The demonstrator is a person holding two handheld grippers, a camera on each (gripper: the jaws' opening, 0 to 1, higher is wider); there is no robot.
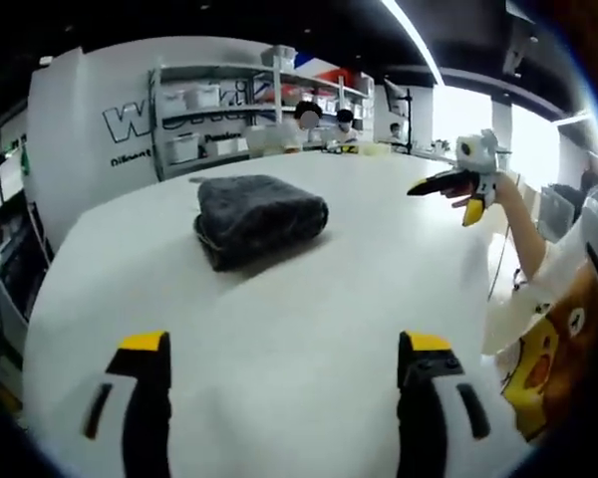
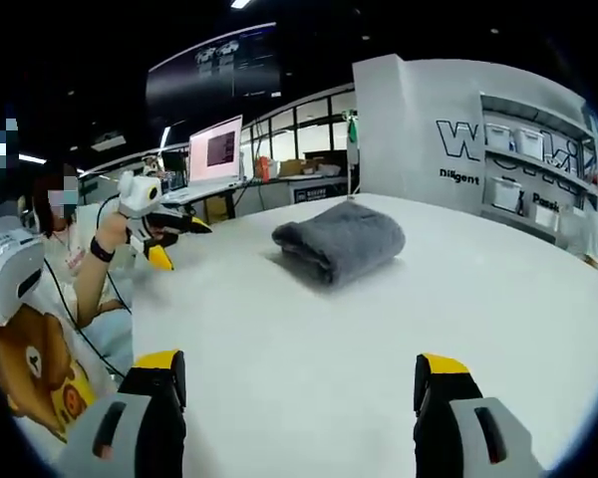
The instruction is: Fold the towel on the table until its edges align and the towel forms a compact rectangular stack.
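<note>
A dark grey towel [image 1: 259,217] lies folded into a thick, compact bundle on the white table [image 1: 309,319]; in the right gripper view the towel [image 2: 341,241] sits mid-table with its rolled fold toward me. My left gripper [image 1: 284,349] is open and holds nothing, well short of the towel. My right gripper [image 2: 301,366] is also open and holds nothing, hovering over bare tabletop [image 2: 309,329]. Each gripper appears in the other's view, held in a hand off to the towel's side: the right gripper [image 1: 460,191] and the left gripper [image 2: 169,231].
A shelf rack [image 1: 249,110] with white bins stands behind the table's far edge, with seated people beyond it. A monitor [image 2: 216,149] on a desk stands past the other side. The person's bear-print shirt [image 2: 35,368] is near the table edge.
</note>
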